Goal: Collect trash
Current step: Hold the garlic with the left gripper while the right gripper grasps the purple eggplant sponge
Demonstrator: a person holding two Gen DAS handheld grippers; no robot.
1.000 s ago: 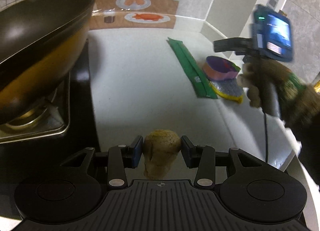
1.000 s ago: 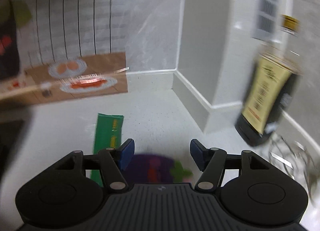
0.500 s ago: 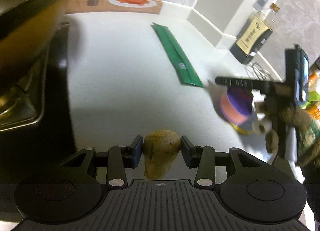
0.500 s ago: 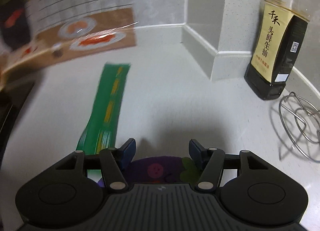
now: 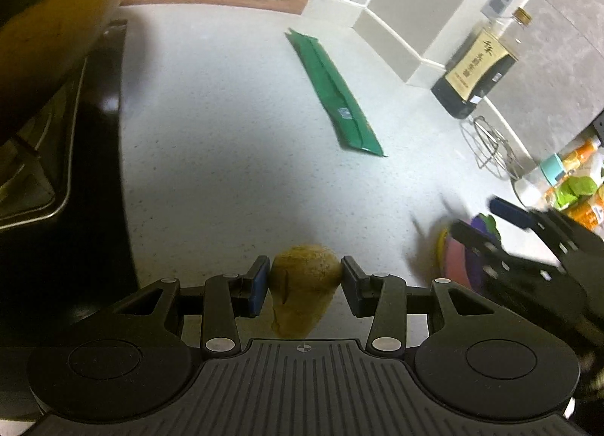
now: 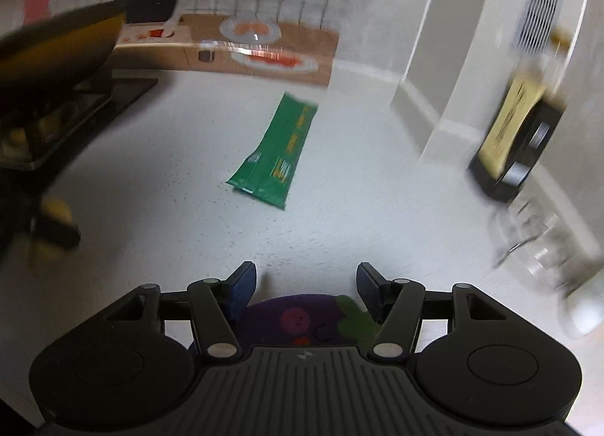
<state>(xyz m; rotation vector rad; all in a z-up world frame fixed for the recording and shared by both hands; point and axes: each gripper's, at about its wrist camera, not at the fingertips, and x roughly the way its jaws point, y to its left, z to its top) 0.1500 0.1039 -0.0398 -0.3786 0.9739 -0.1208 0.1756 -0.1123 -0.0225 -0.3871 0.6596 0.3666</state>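
My left gripper (image 5: pixel 305 281) is shut on a brown-yellow lump of food scrap (image 5: pixel 302 296), held just above the white counter (image 5: pixel 226 171). My right gripper (image 6: pixel 305 285) is shut on a soft purple wrapper (image 6: pixel 298 319) with a pink dot and a green leaf; only its top shows between the fingers. In the left wrist view that gripper (image 5: pixel 475 217) is blurred at the lower right, with the purple, pink and yellow wrapper (image 5: pixel 458 266) in it. A long green packet (image 5: pixel 334 96) lies flat mid-counter, also ahead in the right wrist view (image 6: pixel 277 156).
A dark wok (image 5: pixel 49 20) sits on the stove (image 5: pixel 56 171) at the left. A soy sauce bottle (image 5: pixel 475 73) stands by the wall corner on the right, with a wire trivet (image 5: pixel 490 149) and colourful packages (image 5: pixel 573 187) beyond it.
My right gripper has carried the purple wrapper away from beside the green packet, towards the near right. The left gripper has tipped down a little, still holding the lump.
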